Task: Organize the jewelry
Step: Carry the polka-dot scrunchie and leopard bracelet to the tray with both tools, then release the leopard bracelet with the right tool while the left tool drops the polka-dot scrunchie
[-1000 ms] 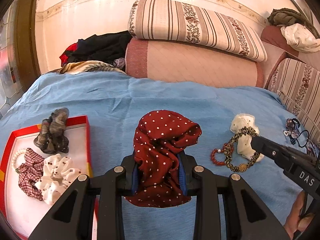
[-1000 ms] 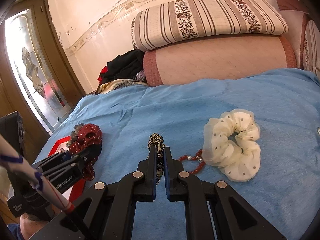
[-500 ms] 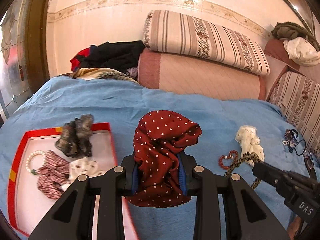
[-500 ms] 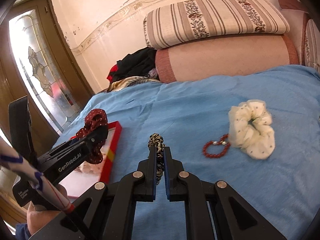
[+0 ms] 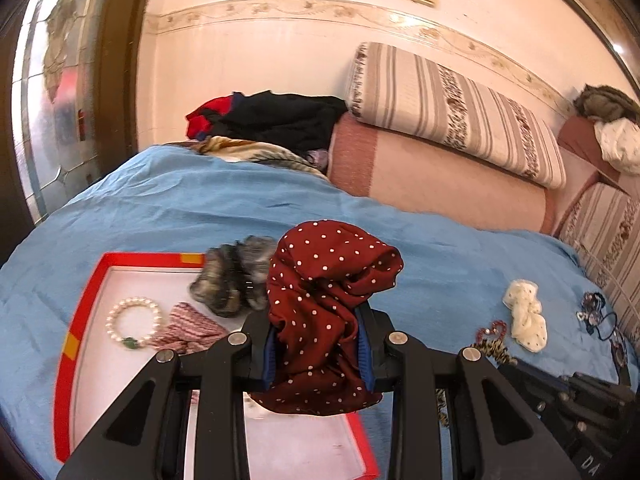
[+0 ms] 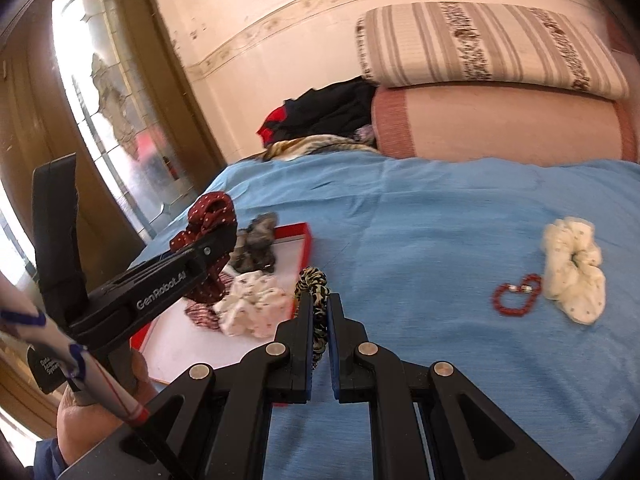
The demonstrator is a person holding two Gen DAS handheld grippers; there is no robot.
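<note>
My left gripper is shut on a dark red polka-dot scrunchie and holds it above the red-rimmed white tray. The tray holds a pearl bracelet, a pink checked scrunchie, a grey scrunchie and a white dotted scrunchie. My right gripper is shut on a leopard-print scrunchie, just right of the tray's near corner. A red bead bracelet and a cream scrunchie lie on the blue bedspread to the right.
The blue bedspread covers the bed. A pink bolster and a striped pillow lie at the back, with a clothes pile to their left. Dark jewelry lies at the far right. A glass door stands left.
Both grippers have moved left toward the tray with their scrunchies. The red scrunchie is now over the tray, and the leopard scrunchie is lifted away from the red bracelet and cream scrunchie.
</note>
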